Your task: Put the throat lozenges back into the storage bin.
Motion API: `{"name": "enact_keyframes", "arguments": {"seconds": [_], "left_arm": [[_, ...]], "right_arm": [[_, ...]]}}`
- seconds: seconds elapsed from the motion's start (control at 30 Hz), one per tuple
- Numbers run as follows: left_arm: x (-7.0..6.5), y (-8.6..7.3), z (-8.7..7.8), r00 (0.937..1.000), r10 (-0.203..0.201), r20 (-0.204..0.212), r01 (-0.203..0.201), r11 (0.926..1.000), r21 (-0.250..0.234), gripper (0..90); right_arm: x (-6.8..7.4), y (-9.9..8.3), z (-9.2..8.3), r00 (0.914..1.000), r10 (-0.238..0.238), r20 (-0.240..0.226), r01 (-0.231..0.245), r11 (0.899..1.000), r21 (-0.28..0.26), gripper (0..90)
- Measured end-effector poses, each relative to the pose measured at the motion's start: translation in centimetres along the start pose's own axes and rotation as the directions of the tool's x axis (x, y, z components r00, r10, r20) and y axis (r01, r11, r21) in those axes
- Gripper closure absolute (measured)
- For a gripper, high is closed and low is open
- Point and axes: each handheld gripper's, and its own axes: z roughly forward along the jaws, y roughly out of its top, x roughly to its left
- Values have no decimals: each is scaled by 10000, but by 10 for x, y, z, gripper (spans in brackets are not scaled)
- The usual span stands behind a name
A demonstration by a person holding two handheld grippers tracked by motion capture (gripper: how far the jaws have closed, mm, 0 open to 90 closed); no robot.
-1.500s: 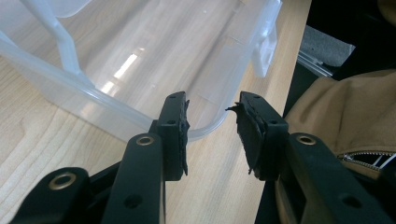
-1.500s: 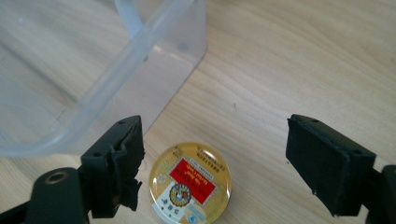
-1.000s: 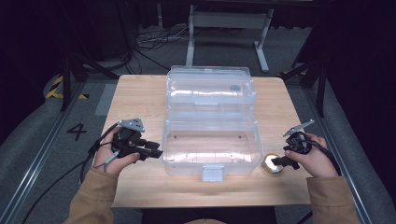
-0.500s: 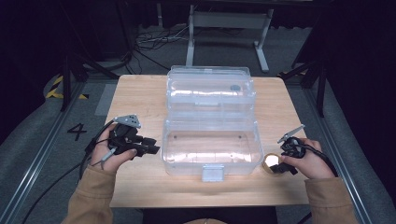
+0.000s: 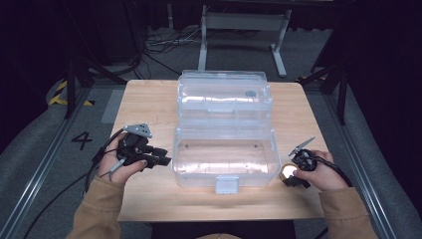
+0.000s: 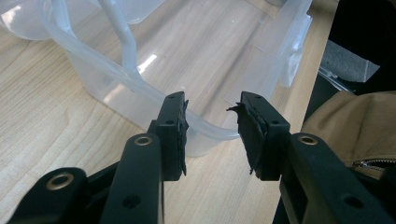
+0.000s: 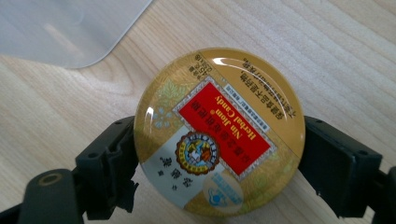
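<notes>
A round gold candy tin (image 7: 219, 135) with a red label lies on the wooden table, right of the clear plastic box (image 5: 224, 159). My right gripper (image 7: 219, 156) has one jaw on each side of the tin, and both pads touch its rim. From above, the tin (image 5: 286, 172) shows at the tip of the right gripper (image 5: 288, 177). My left gripper (image 5: 166, 160) hovers by the box's left wall. Its jaws stand open with nothing between them (image 6: 212, 126). The box's front corner rim (image 6: 205, 128) lies just beyond them.
The box's lid (image 5: 224, 94) is folded back toward the far side, with a small grey spot (image 5: 250, 93) on it. A white latch (image 5: 226, 184) sticks out at the box's front. The table's front edge (image 5: 219, 218) is close to both hands. Cables trail from the left gripper.
The right hand has sunk toward the table beside the tin. The left hand and the box stay where they were.
</notes>
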Motion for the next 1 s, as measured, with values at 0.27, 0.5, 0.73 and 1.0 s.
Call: {"name": "enact_keyframes", "arguments": {"seconds": [0.27,0.5,0.73,1.0], "left_arm": [[0,0,2,10000,9,21,-9,10000,59,623],[1,-1,1,10000,7,-2,-7,10000,70,623],[1,-2,1,10000,-68,-40,68,10000,34,623],[2,-5,-1,9999,-138,-43,138,9999,-7,623]], "right_arm": [[1,3,4,9995,-115,288,116,9999,0,154],[5,7,5,9986,-256,466,244,9994,251,175],[4,9,3,9988,-280,395,268,9991,318,198],[3,12,-5,9996,-255,134,254,9996,89,199]]}}
